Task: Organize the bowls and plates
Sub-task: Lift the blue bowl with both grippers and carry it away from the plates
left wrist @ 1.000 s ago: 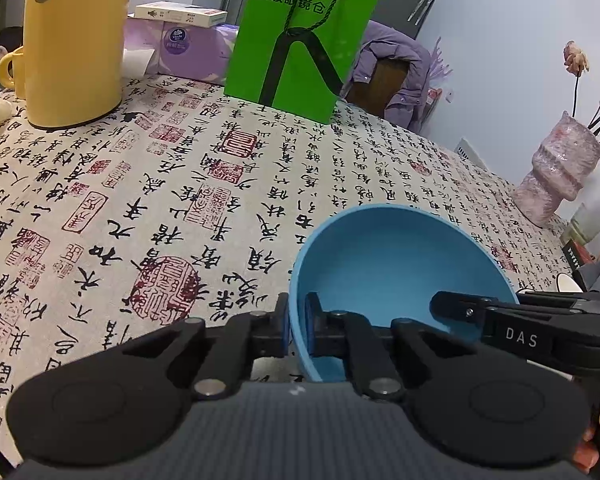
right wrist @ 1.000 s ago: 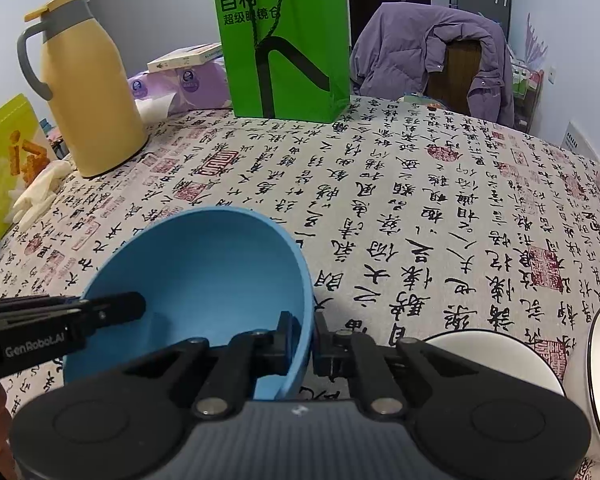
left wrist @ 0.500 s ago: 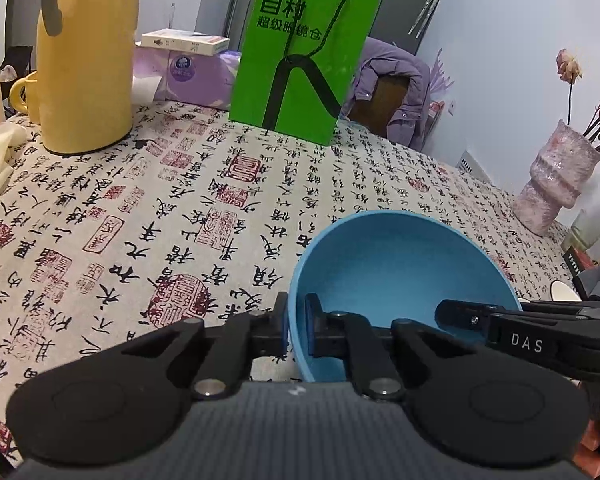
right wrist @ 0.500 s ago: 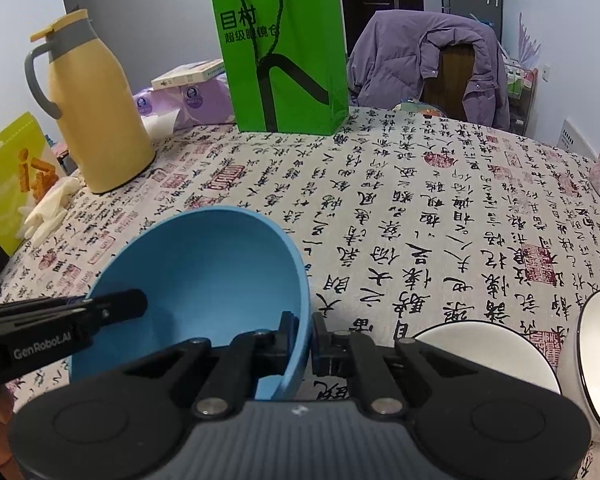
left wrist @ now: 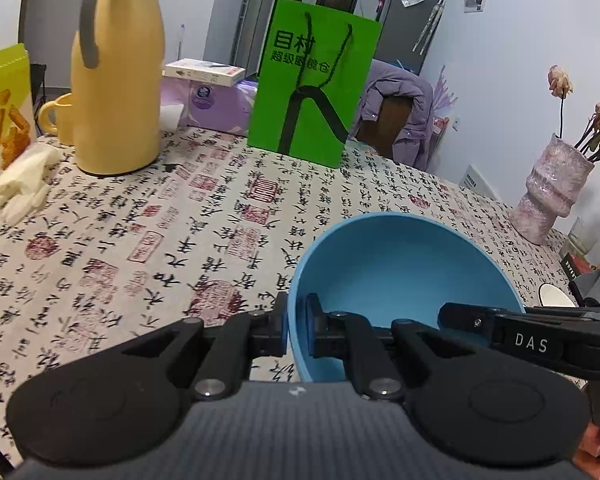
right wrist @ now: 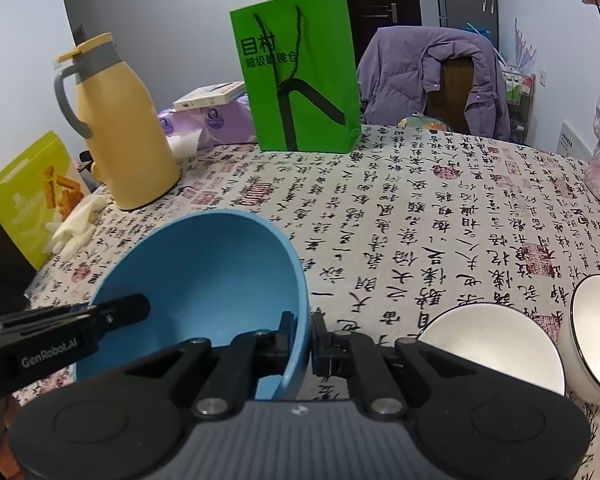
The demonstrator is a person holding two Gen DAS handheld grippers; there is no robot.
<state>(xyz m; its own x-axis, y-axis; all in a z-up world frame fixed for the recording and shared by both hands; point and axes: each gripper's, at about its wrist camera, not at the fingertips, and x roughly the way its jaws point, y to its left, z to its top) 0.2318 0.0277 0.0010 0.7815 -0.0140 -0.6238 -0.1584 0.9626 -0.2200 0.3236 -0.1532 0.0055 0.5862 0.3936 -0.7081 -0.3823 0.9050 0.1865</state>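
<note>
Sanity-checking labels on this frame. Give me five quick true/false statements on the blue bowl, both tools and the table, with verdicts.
1. Both tools pinch the rim of the blue bowl: left tool, right tool. True.
2. The blue bowl holds food. False: its inside is bare.
3. Two white bowls sit on the tablecloth to the right of the blue bowl in the right wrist view. True.
4. The green paper bag lies flat. False: it stands upright.
5. The yellow thermos jug is beside the white bowls. False: it stands across the table, to the left.
</note>
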